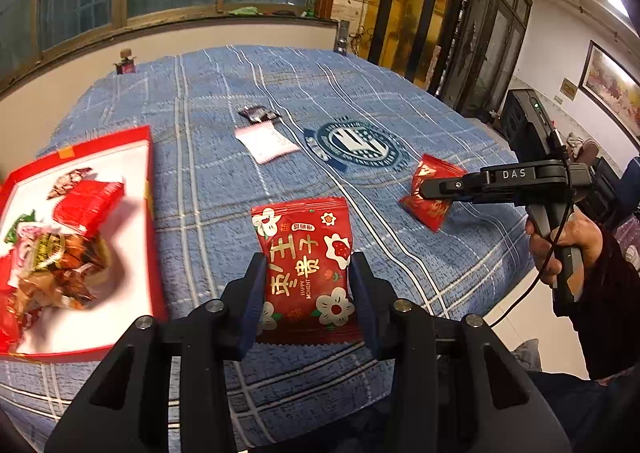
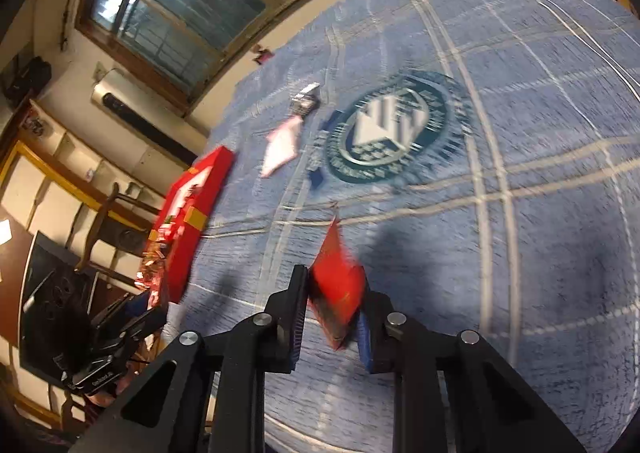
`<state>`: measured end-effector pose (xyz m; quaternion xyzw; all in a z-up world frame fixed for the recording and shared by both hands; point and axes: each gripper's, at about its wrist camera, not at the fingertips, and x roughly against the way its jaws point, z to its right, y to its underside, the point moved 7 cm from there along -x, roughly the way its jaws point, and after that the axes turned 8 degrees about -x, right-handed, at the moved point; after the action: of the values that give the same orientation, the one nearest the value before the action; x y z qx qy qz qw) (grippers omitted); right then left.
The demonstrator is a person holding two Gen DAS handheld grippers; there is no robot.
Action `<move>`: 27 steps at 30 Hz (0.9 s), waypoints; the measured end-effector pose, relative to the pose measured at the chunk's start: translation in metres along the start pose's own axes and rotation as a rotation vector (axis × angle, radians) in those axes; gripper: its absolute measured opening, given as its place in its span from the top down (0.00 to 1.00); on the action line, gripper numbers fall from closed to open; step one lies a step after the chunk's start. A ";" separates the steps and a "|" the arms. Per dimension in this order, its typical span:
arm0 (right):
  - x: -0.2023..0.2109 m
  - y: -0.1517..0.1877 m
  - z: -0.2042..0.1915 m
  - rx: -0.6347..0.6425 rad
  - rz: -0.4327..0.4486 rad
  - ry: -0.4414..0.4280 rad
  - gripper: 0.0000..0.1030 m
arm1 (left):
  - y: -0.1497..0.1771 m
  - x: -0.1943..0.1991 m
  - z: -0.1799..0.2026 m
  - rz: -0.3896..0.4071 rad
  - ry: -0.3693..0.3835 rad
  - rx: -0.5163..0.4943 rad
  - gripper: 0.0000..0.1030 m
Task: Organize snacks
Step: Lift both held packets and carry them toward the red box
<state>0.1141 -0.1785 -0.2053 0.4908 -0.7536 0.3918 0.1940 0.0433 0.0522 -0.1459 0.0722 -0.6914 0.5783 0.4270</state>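
So the left gripper (image 1: pixel 308 277) is clamped on a red snack packet with white flowers (image 1: pixel 306 253), both pads pressed against its long sides, held just above the blue plaid tablecloth (image 1: pixel 208 189). Right beside it on the left sits the red box (image 1: pixel 152 237), its near-right corner almost under the gripper's left arm, so not much slack on that side. The box already has a heap of wrapped snacks (image 1: pixel 60 253) piled toward its left part; the white floor near its right wall is bare.

The right gripper (image 2: pixel 334 305) is closed on a small red packet (image 2: pixel 338 285), pinched at an angle with one corner pointing up. That view is pretty blurred, so can't say whether the packet touches the cloth.

Middle of the table is mostly free: a pink-white wrapper (image 1: pixel 266 141) and a dark wrapper (image 1: pixel 259 114) lie near each other beyond the flower packet, next to the round crest (image 1: pixel 356 143) printed on the cloth. Table edge drops off on the right, near the person's hand (image 1: pixel 568 245).
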 end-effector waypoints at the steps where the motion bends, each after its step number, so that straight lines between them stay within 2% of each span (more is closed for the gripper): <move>1: -0.002 -0.003 -0.009 0.012 -0.008 -0.018 0.82 | -0.001 0.002 -0.003 0.006 -0.007 0.003 0.62; 7: -0.032 -0.021 -0.078 0.095 -0.067 -0.114 0.82 | -0.004 0.031 -0.040 0.054 -0.104 0.036 0.62; 11: -0.074 -0.030 -0.138 0.144 -0.123 -0.187 0.83 | 0.002 0.050 -0.081 0.062 -0.188 0.081 0.62; 14: -0.098 -0.036 -0.162 0.194 -0.110 -0.130 0.83 | 0.011 0.059 -0.110 0.050 -0.242 0.133 0.62; 15: -0.101 -0.036 -0.167 0.221 -0.104 -0.103 0.80 | 0.012 0.061 -0.115 0.054 -0.244 0.143 0.62; 17: -0.097 -0.032 -0.166 0.258 -0.107 -0.083 0.79 | 0.014 0.064 -0.119 0.063 -0.246 0.144 0.62; 20: -0.081 -0.025 -0.152 0.289 -0.126 -0.035 0.76 | 0.012 0.063 -0.116 0.074 -0.230 0.133 0.62; 22: -0.063 -0.014 -0.131 0.321 -0.142 0.039 0.64 | 0.008 0.061 -0.109 0.083 -0.209 0.119 0.62; 23: -0.058 -0.009 -0.124 0.327 -0.158 0.063 0.61 | 0.006 0.060 -0.104 0.087 -0.199 0.110 0.62; 27: -0.035 0.020 -0.085 0.326 -0.202 0.213 0.60 | -0.001 0.044 -0.082 0.086 -0.147 0.095 0.62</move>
<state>0.1038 -0.0877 -0.1848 0.5444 -0.6026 0.5367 0.2290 0.0576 0.1403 -0.1184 0.1050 -0.6953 0.6213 0.3458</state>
